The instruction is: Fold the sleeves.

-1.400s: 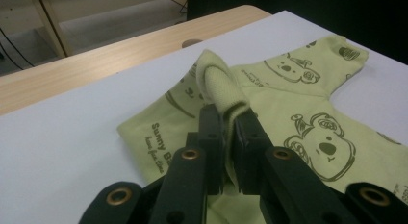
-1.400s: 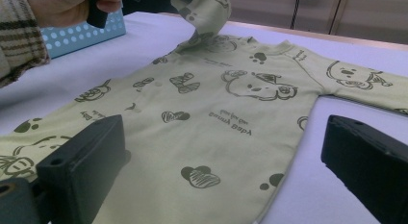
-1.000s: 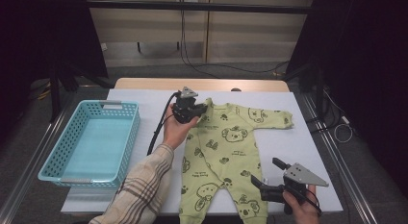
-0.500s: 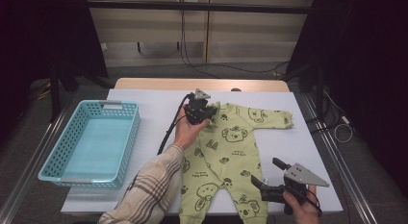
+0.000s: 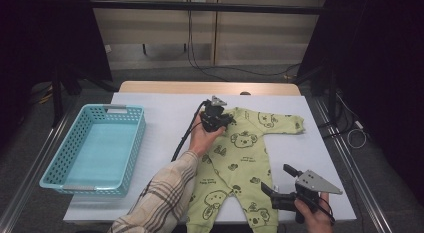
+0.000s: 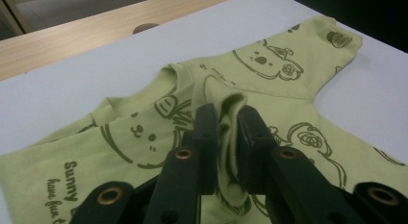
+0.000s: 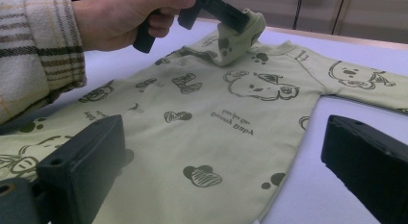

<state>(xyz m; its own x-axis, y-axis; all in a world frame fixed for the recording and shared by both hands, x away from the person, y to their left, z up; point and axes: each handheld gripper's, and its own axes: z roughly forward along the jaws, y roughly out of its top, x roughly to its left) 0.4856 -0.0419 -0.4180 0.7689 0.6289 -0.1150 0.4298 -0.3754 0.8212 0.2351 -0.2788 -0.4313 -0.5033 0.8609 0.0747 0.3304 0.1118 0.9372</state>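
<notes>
A light green baby romper (image 5: 240, 158) printed with bears lies flat on the white table cover (image 5: 160, 113). My left gripper (image 5: 222, 120) is over its chest, shut on the left sleeve (image 6: 230, 113), which is folded in over the body. Its jaws have just been opening slightly, with the sleeve fabric still pinched between them. The right gripper view shows that gripper (image 7: 226, 15) holding the lifted sleeve (image 7: 240, 34) above the romper (image 7: 216, 123). My right gripper (image 5: 276, 179) rests open by the romper's right leg at the front edge, nothing between its jaws (image 7: 223, 156).
A turquoise plastic basket (image 5: 95, 148) stands on the table's left side, nothing in it. A black cable (image 5: 182, 140) trails from the left gripper across the cover. The romper's other sleeve (image 5: 285, 124) stretches toward the right edge. A wooden strip (image 5: 200, 87) borders the far side.
My left hand has moved to the right, drawing the pinched sleeve in over the romper's chest. The right gripper has stayed where it was.
</notes>
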